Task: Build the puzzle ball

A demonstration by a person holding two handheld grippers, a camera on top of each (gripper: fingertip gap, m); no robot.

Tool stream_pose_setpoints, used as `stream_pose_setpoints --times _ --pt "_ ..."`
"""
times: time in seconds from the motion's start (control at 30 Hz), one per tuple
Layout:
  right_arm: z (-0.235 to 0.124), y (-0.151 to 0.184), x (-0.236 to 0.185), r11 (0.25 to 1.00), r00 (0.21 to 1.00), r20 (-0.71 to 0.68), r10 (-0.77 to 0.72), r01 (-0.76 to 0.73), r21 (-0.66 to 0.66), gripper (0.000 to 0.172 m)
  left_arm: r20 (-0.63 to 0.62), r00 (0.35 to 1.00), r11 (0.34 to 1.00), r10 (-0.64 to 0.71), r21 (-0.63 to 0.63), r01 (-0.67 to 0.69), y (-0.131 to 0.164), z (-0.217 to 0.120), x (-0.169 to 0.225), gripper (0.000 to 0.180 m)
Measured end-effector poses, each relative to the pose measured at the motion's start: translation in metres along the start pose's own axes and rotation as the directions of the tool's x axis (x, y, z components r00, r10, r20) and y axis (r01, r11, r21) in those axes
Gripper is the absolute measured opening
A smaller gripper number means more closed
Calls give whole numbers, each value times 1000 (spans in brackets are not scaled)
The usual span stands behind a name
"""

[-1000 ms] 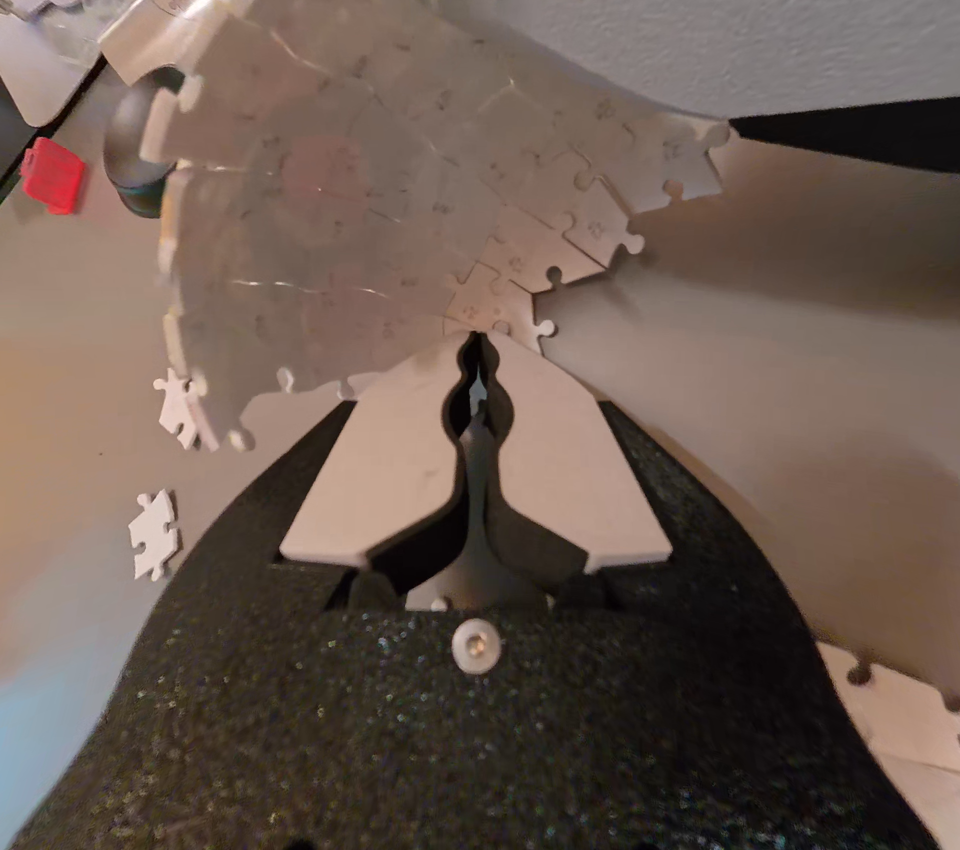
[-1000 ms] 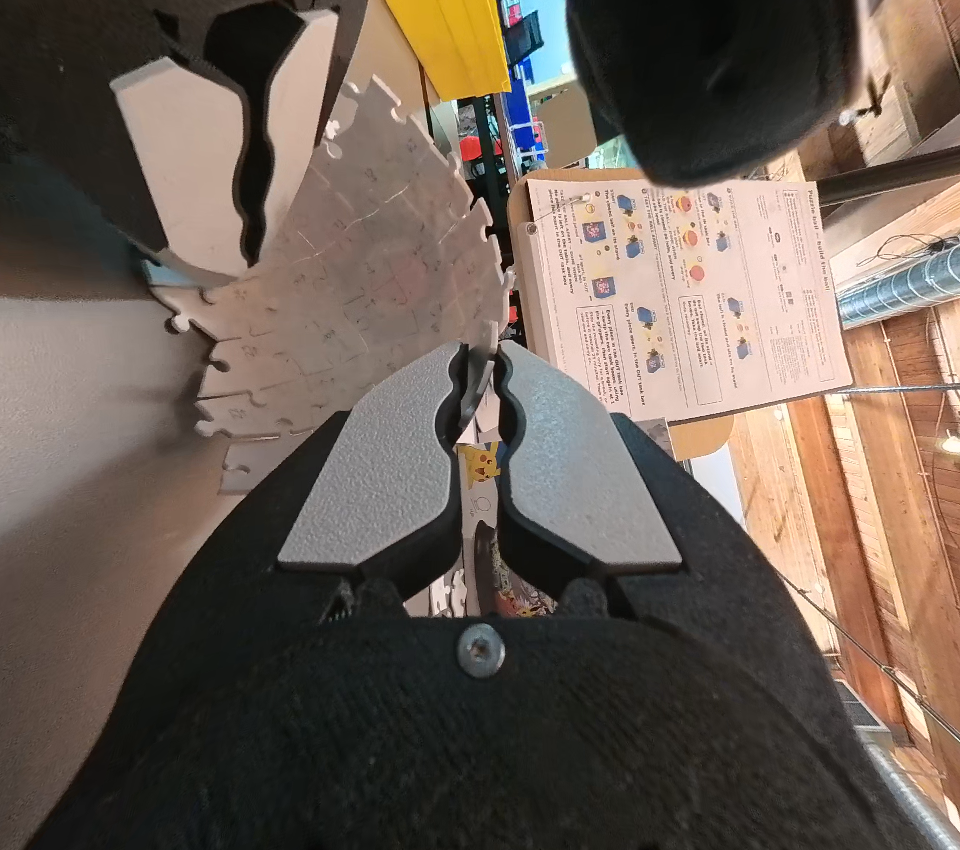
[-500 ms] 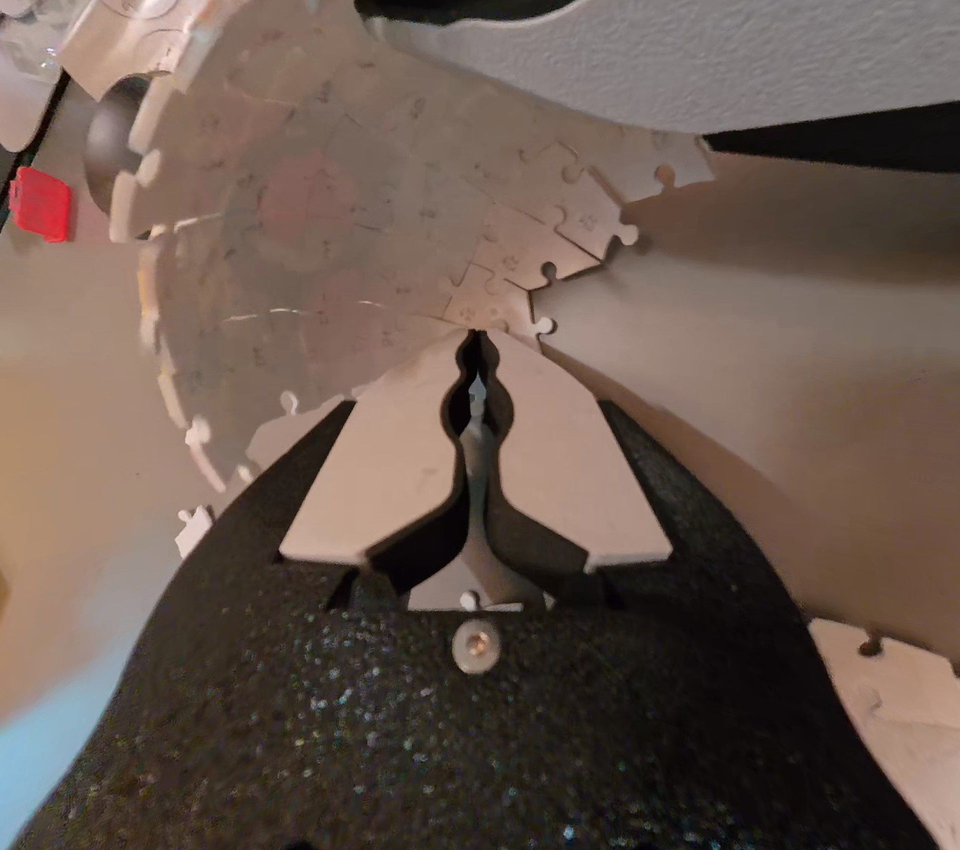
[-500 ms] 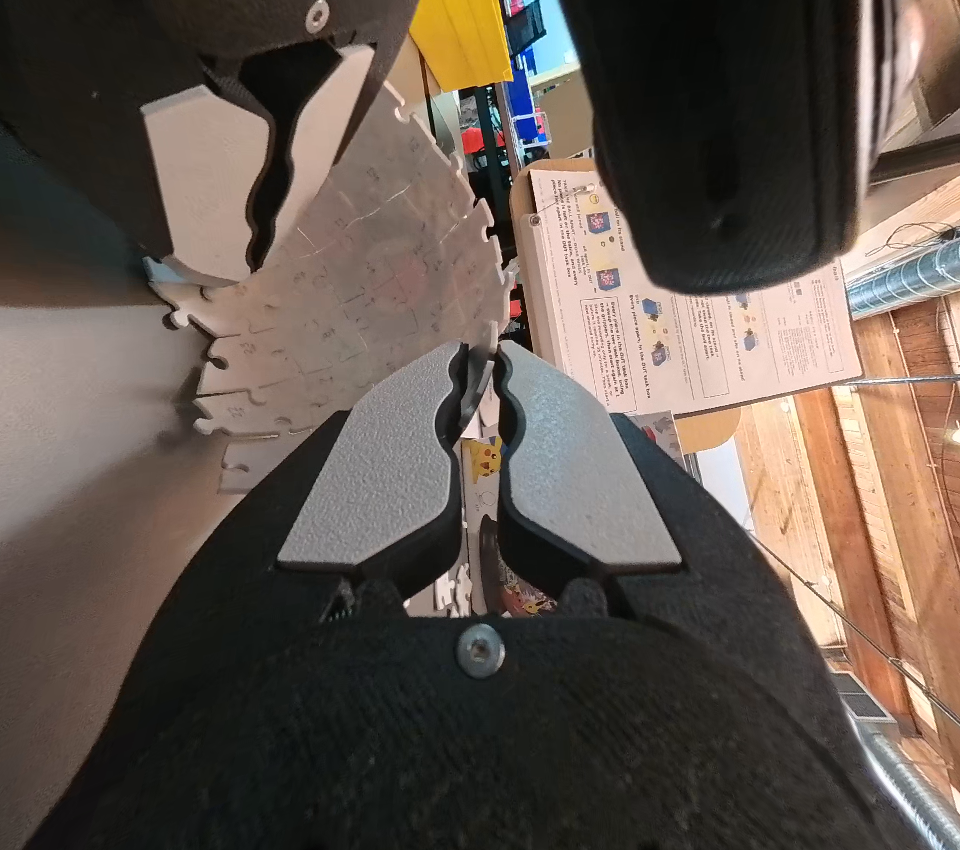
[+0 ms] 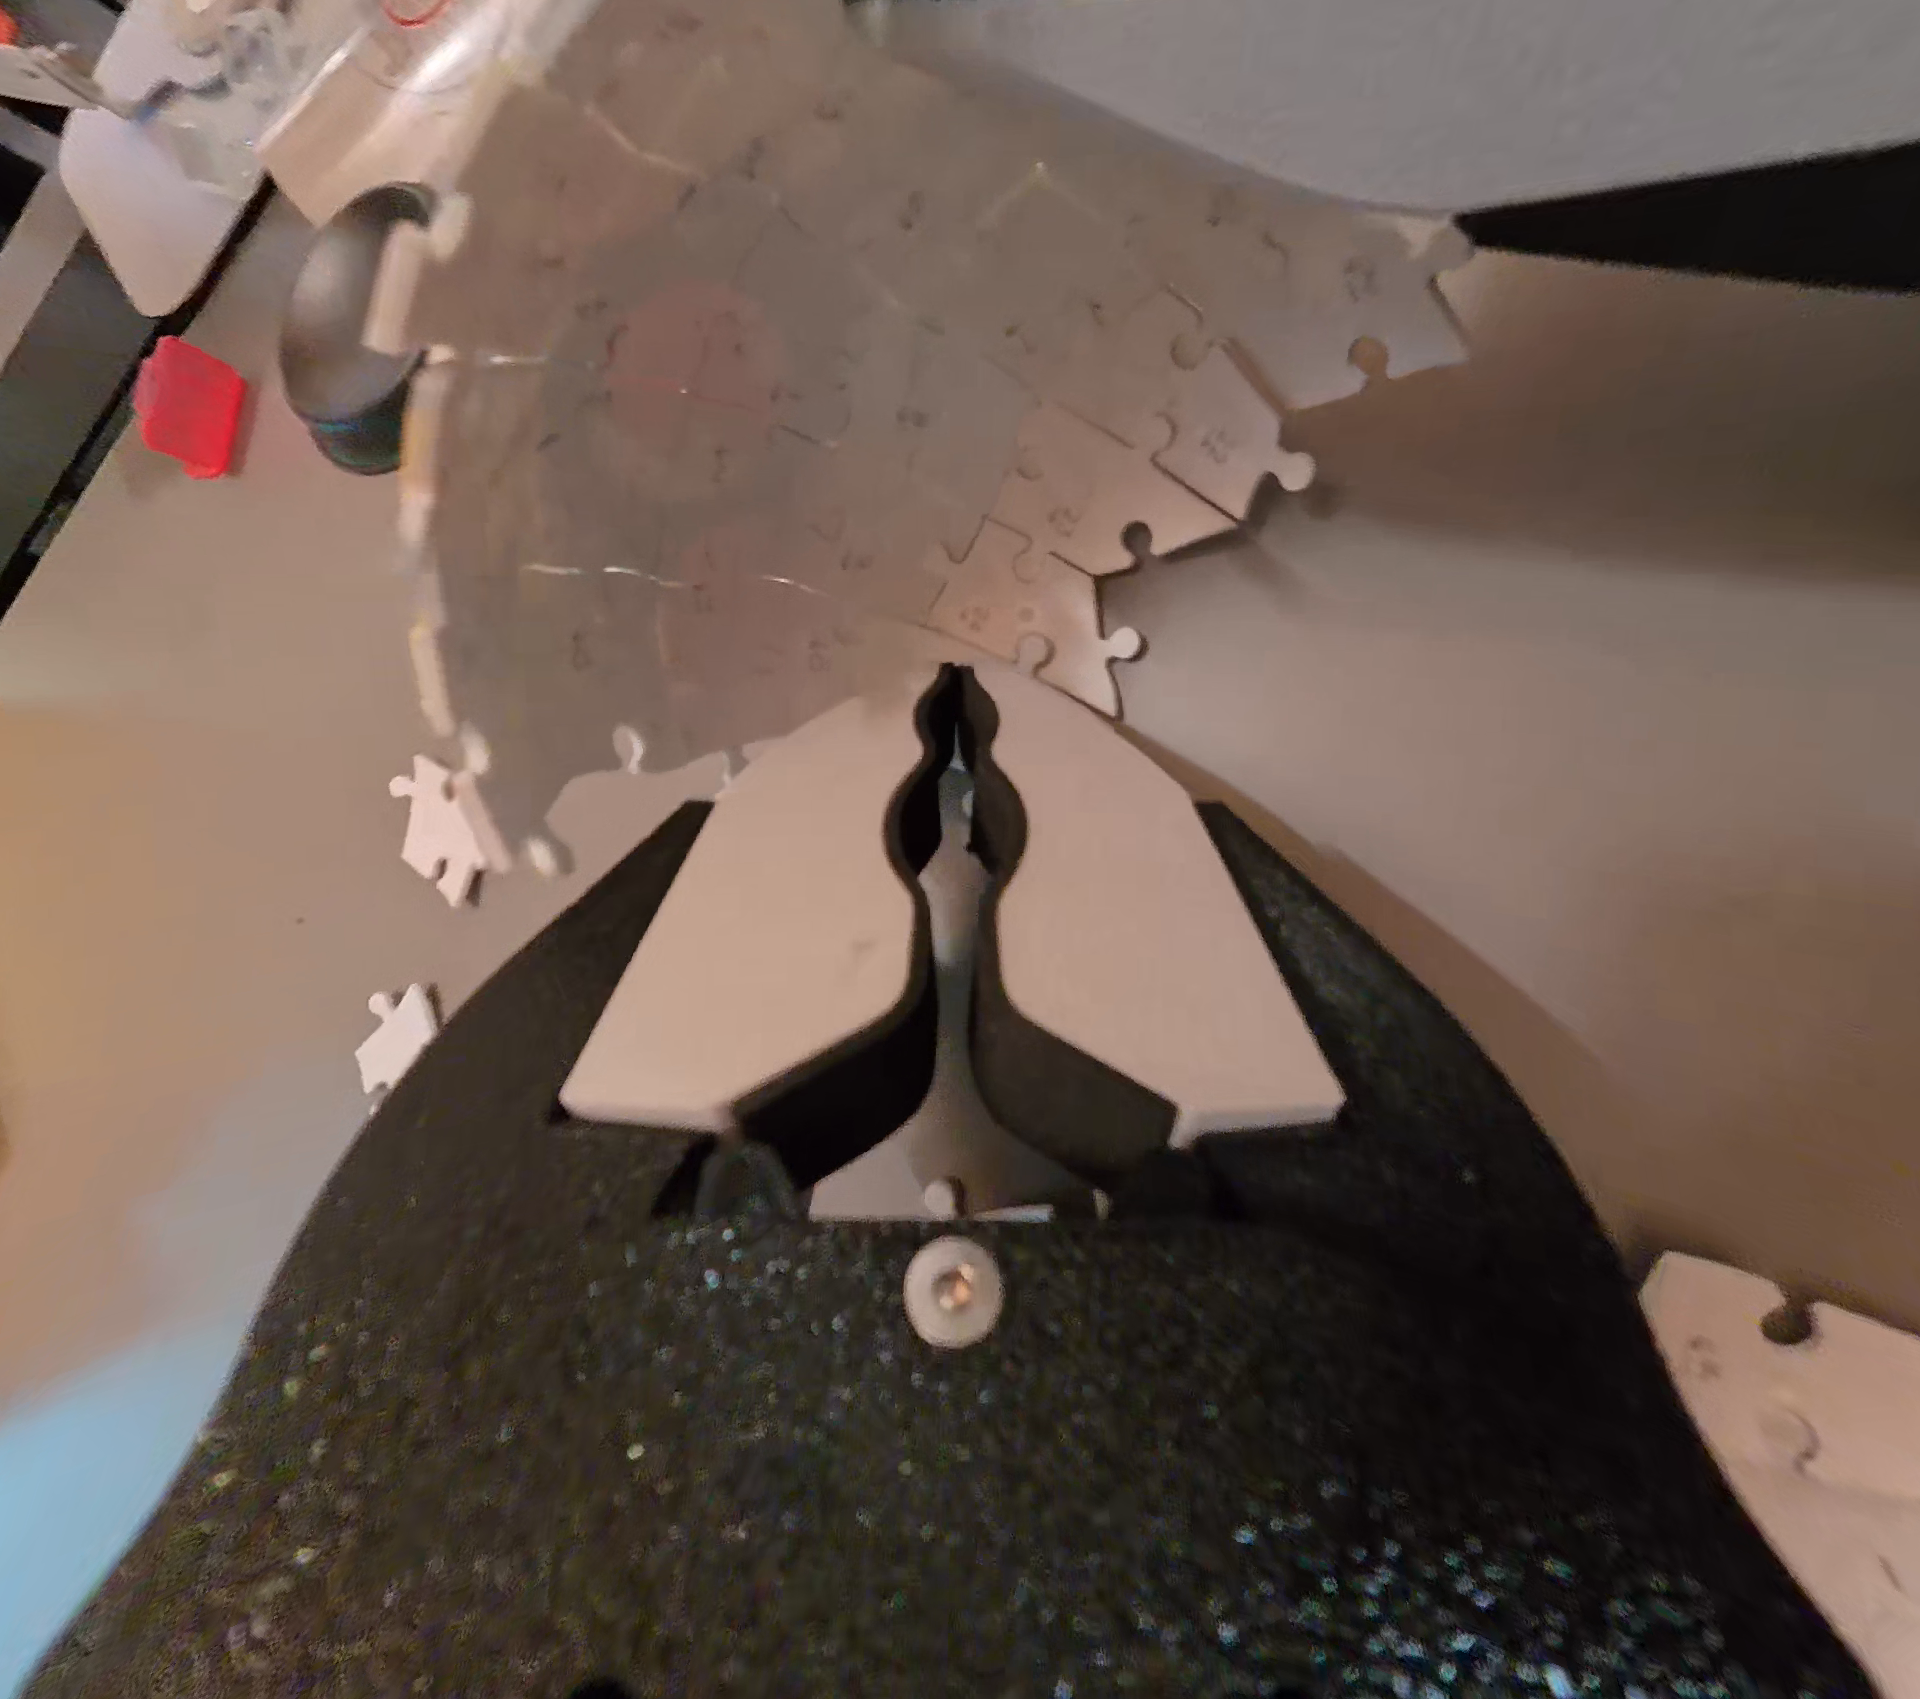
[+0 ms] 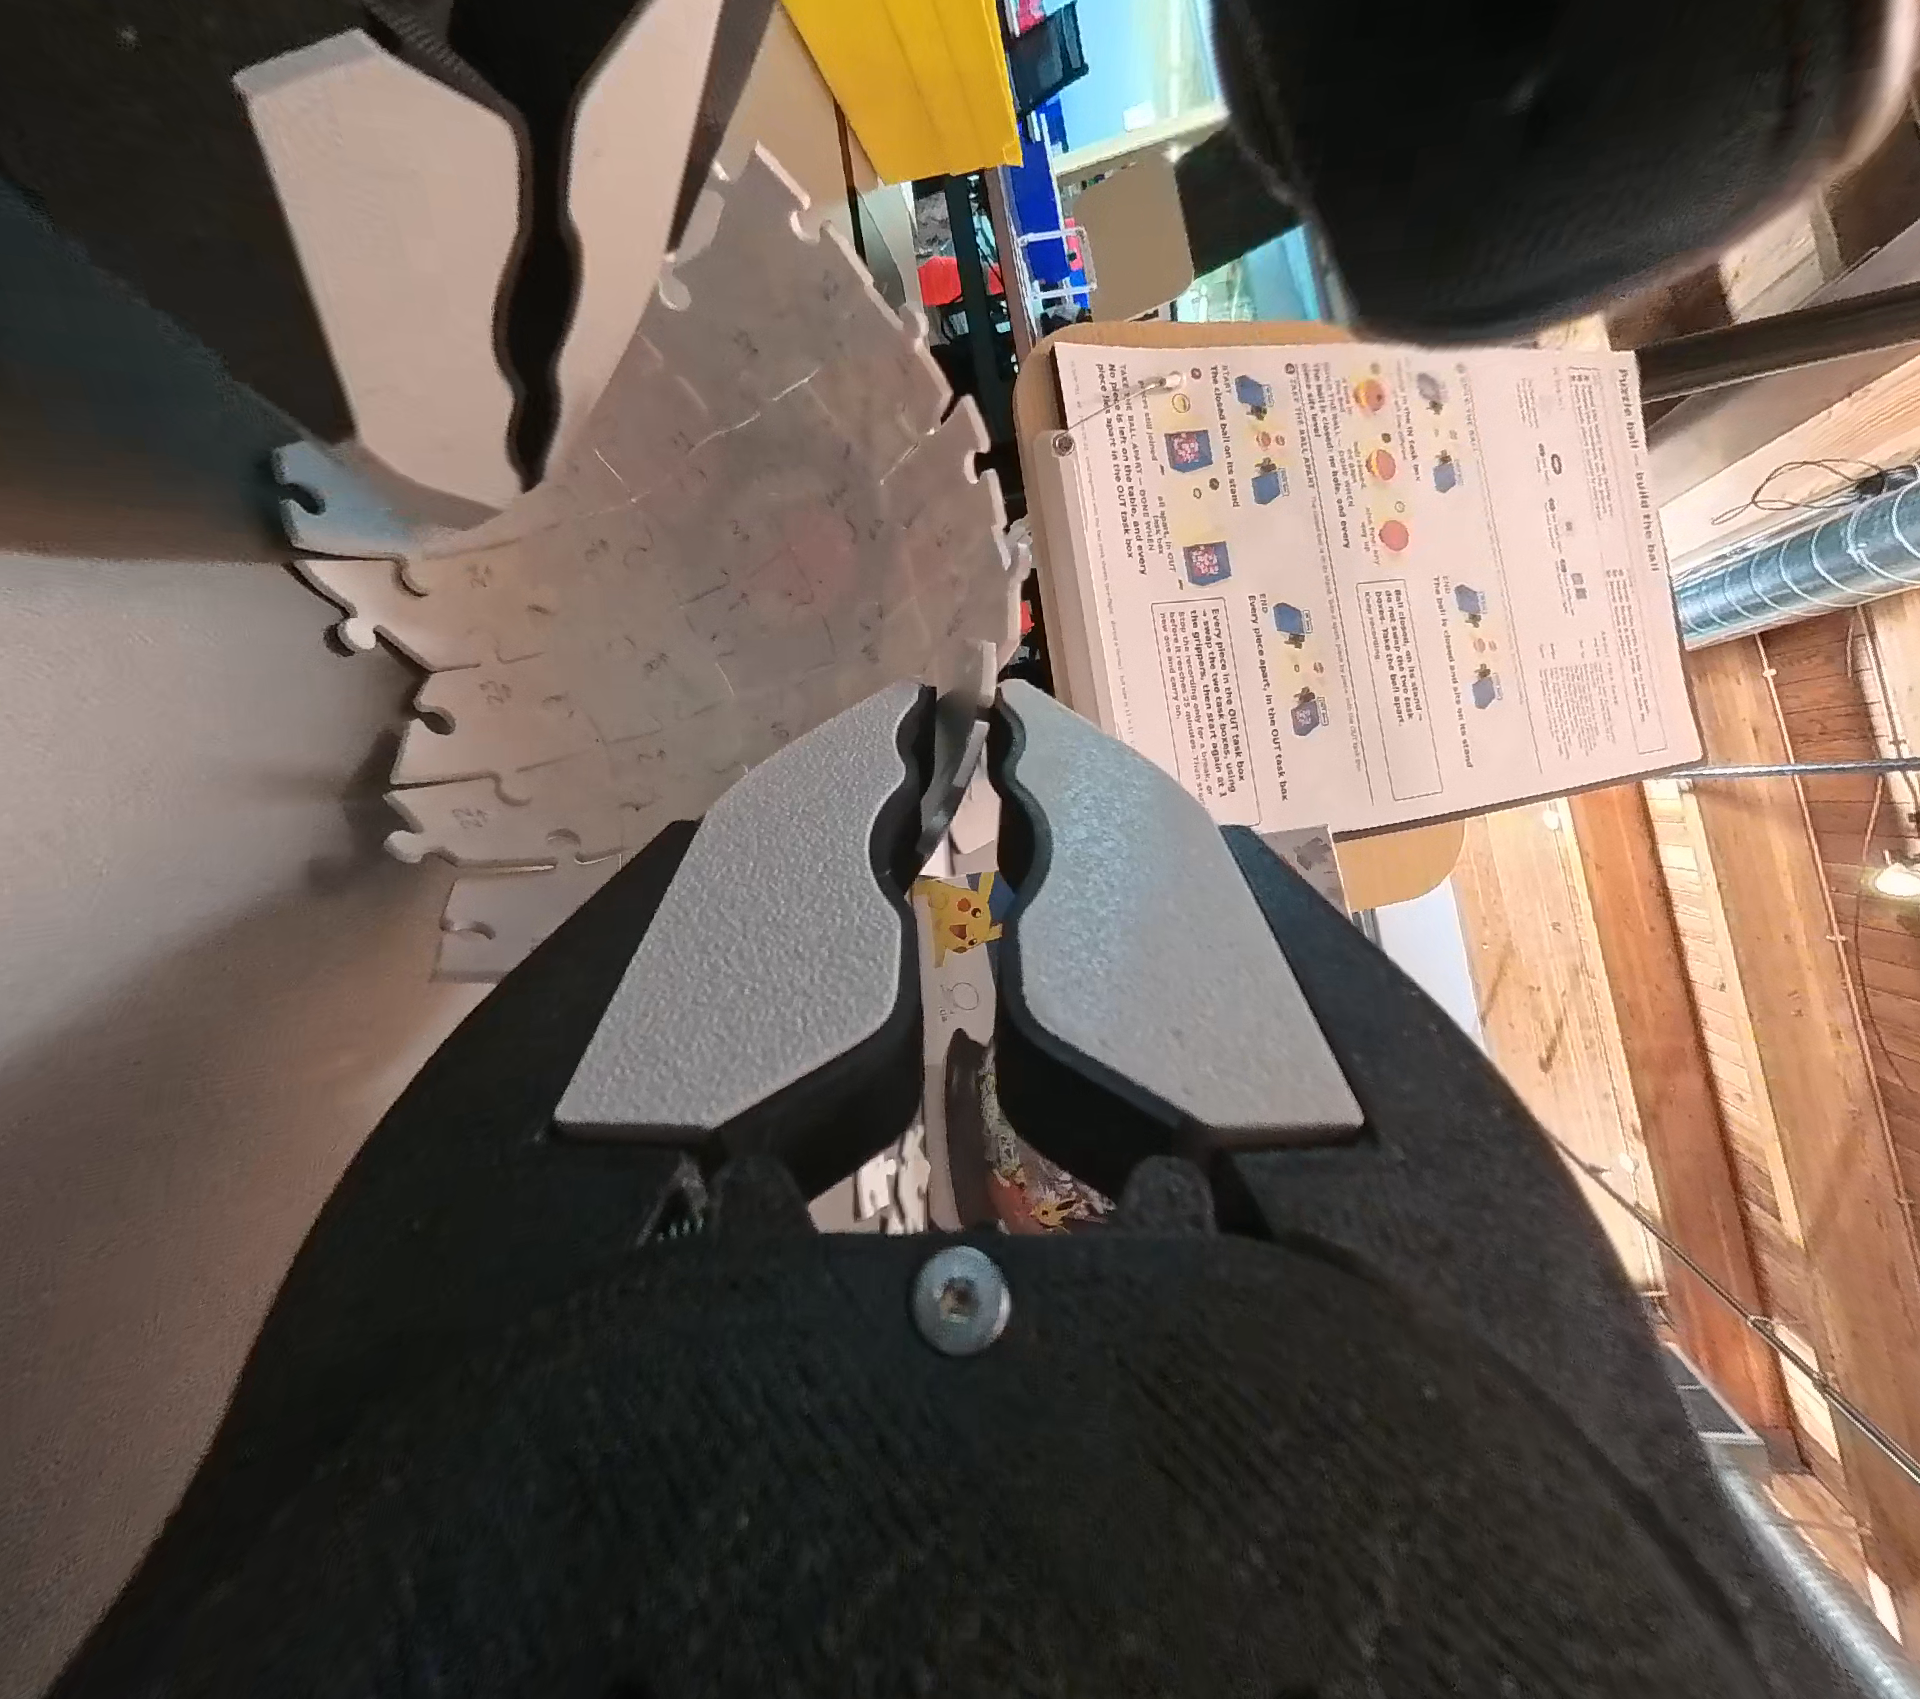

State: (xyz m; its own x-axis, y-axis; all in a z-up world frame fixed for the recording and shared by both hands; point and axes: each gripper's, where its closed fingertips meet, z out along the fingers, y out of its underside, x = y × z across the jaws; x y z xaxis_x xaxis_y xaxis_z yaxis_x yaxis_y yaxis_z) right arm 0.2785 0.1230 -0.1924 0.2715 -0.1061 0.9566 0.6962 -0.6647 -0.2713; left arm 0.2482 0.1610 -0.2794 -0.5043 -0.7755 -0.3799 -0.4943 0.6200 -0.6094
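Both grippers clamp 1 curved grey sheet of joined puzzle pieces [image 6: 727, 569] above the tabletop [image 5: 1558, 766]: left gripper [image 5: 957, 693] jaws closed on its lower edge, right gripper [image 6: 961, 714] jaws narrow, gripping another edge.

The left wrist view is dim, warm and blurry around the puzzle shell [image 5: 790, 361], which throws soft shadows. The right wrist view is brighter and sharper, bent at the edges.
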Motion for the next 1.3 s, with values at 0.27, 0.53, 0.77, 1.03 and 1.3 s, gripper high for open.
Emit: stream_pose_setpoints --times 0.27,0.53,0.77,1.03,1.3 --pt "-1 -2 0 1000 1000 -3 -5 5 3 8 -14 999 999 -29 -16 29 -3 2 5 0" --pt "0 -2 0 1000 1000 -2 -2 2 1 8 -70 996 999 -49 -20 48 -1 6 6 0" --pt "1 2 -1 1000 1000 0 9 -9 -10 8 -29 1000 998 10 -68 -12 0 8 2 0" --pt "0 2 0 1000 1000 0 5 -5 -12 9 63 994 996 -85 19 84 4 -1 -7 0" --pt "-1 1 0 1000 1000 -1 -2 2 -13 8 87 992 996 -92 8 91 6 -2 -8 0"
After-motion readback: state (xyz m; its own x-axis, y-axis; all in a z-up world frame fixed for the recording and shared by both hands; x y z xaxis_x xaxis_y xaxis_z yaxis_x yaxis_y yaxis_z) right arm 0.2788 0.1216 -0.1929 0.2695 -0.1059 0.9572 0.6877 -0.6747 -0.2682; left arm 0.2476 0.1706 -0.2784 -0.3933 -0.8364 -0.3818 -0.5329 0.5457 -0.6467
